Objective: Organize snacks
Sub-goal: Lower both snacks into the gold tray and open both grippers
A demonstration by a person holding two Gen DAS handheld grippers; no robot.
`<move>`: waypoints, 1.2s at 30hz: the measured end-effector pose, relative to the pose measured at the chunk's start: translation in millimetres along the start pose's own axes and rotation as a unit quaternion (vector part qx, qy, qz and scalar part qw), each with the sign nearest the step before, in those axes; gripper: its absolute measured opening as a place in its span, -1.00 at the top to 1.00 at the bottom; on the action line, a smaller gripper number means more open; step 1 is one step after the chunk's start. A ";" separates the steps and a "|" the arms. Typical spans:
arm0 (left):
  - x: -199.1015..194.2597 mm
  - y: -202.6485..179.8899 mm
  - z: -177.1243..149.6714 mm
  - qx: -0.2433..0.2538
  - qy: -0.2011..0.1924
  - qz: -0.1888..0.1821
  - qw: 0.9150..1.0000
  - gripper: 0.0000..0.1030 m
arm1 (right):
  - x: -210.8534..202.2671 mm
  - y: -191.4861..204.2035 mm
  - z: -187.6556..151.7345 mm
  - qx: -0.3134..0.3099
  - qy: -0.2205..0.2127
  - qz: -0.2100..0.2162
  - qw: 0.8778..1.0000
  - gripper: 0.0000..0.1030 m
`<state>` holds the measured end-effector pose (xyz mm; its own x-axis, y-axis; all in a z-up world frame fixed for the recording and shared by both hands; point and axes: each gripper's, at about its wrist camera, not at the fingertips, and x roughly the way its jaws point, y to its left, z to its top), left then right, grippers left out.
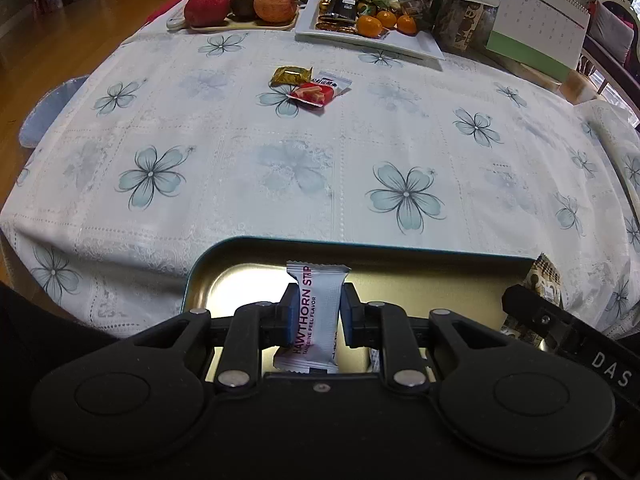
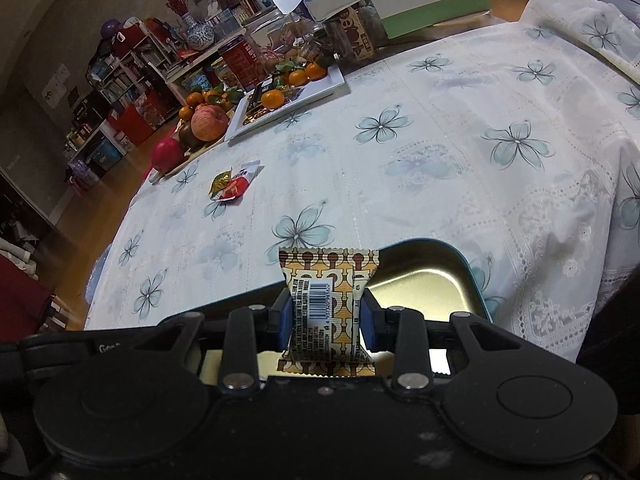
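Left gripper [image 1: 316,314] jaws clamp a hawthorn strip packet [image 1: 316,312]; right gripper [image 2: 328,320] jaws pinch a patterned snack packet [image 2: 328,304], both above the tin tray [image 1: 400,276].

Open tablecloth [image 1: 224,184] between tin tray [image 1: 400,250] and three wrappers [image 1: 310,88]; far edge seemingly crowded

We see shiny gold metal tray [image 1: 240,280] w/ teal rim, matt black plastic grippers – embossed white cloth tablecloth [image 1: 280,168] – glossy foil/plastic snack wrappers [image 1: 310,86].

Two held snack packets [image 1: 318,312] [image 2: 330,304], three loose wrapped snacks [image 1: 310,86], one metal tin [image 1: 240,276], one desk calendar [image 1: 536,20]
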<state>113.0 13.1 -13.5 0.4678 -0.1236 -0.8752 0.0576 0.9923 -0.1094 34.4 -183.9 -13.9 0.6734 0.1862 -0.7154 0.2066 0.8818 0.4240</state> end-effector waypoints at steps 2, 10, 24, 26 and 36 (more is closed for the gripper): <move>-2.8 0.2 -7.0 -0.003 0.001 -0.002 1.000 0.47 | -4.5 0.7 -6.4 -0.003 -0.002 0.003 1.000 0.31; -7.8 1.8 -11.6 -0.010 -0.022 0.007 1.000 0.46 | -11.0 1.2 -13.5 -0.011 -0.014 -0.007 1.000 0.31; -1.5 16.1 -10.5 -0.054 -0.001 -0.001 0.999 0.40 | -11.1 0.9 -17.9 -0.018 -0.007 -0.021 1.000 0.31; -0.4 18.8 -10.1 -0.061 0.003 -0.005 0.998 0.39 | -9.9 1.3 -17.9 -0.018 -0.005 -0.022 1.000 0.31; -3.8 18.1 -10.9 -0.063 0.005 -0.039 0.997 0.39 | -5.8 1.8 -18.7 -0.021 0.000 -0.029 0.999 0.31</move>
<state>102.6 31.4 -17.2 0.4582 -0.2008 -0.8658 -0.0190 0.9717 -0.2354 17.5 -175.3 -19.3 0.6611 0.1334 -0.7384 0.2161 0.9085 0.3576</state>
